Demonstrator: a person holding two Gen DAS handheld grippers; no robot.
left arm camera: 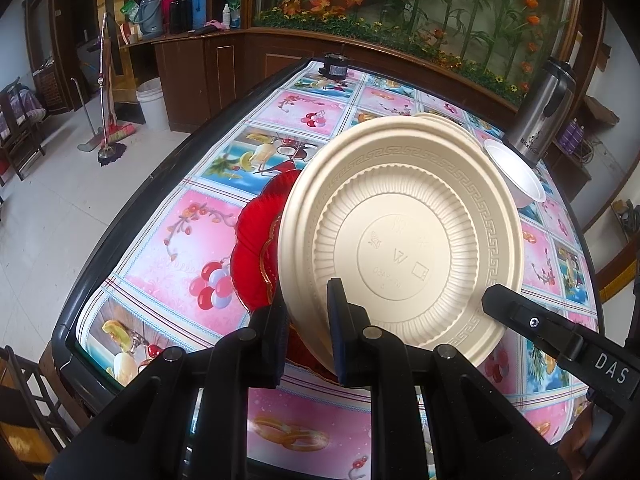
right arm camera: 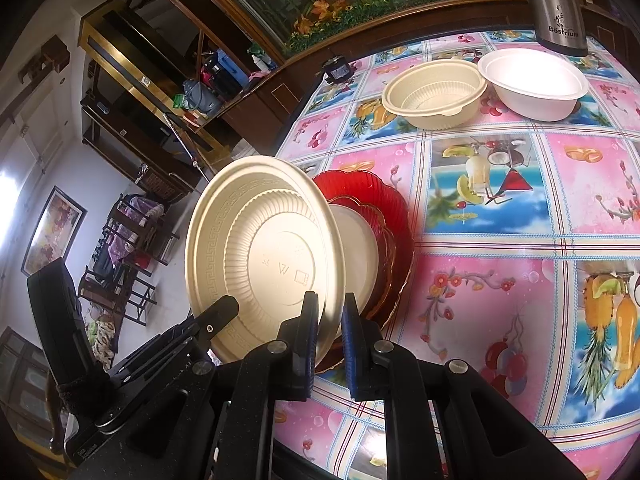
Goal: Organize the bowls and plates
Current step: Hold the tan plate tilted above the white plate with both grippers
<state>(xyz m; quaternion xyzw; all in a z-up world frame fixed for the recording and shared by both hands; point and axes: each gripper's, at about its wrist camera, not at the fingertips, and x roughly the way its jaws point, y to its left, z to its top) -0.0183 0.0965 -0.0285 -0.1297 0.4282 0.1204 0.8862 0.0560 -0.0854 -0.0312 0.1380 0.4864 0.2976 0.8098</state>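
Left wrist view: left gripper [left arm camera: 308, 336] clamped on rim of cream plate [left arm camera: 400, 236], plate tilted up above red plate [left arm camera: 256, 248] on table [left arm camera: 132, 216]; right gripper [left arm camera: 500, 304] at opposite rim.

Right wrist view: right gripper [right arm camera: 330, 344] pinches cream plate [right arm camera: 264, 256] rim. Likely light, thin, flexible plastic, smooth; rim is the sensible hold. Cream bowl [right arm camera: 434, 94], white bowl [right arm camera: 532, 82] well apart.

Left gripper [left arm camera: 308, 320], right gripper [right arm camera: 331, 320]: fingers clamped, angled downward.
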